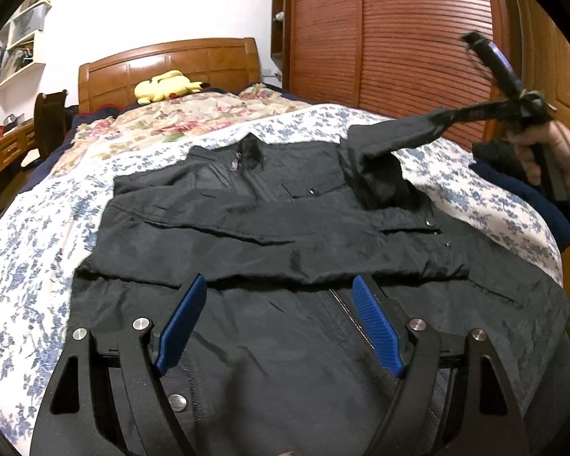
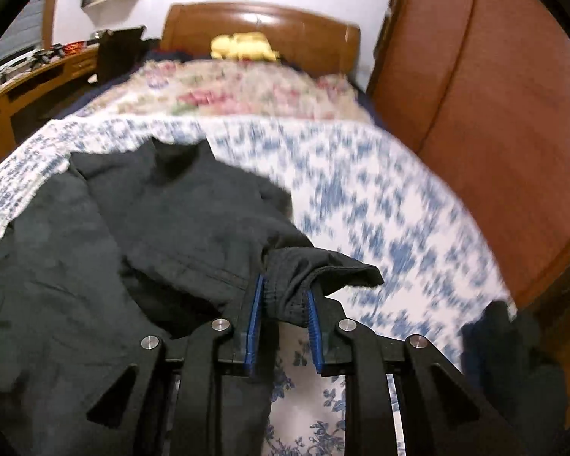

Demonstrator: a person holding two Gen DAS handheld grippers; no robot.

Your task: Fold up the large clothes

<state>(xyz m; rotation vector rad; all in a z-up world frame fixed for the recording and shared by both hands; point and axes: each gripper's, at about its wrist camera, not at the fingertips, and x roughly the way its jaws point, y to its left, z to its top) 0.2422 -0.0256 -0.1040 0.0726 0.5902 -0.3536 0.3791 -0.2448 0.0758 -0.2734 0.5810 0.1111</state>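
Observation:
A large black jacket [image 1: 269, 228] lies front up on the bed, collar toward the headboard. One sleeve is folded across its chest. My left gripper [image 1: 277, 288] is open and empty, hovering over the jacket's lower front near the zipper. My right gripper [image 2: 285, 292] is shut on the cuff of the other sleeve [image 2: 304, 269] and holds it lifted at the jacket's right side. In the left wrist view the right gripper [image 1: 433, 117] shows at the right with the sleeve [image 1: 383, 148] stretched up from the jacket.
The bed has a blue-flowered white sheet [image 1: 30, 247] and a flowered quilt [image 1: 178, 117] near the wooden headboard [image 1: 171, 64]. A yellow plush toy [image 1: 167, 85] lies at the head. A dark folded garment [image 1: 513, 182] sits at the right edge. A wooden wardrobe [image 1: 399, 38] stands right, a desk [image 2: 26, 83] left.

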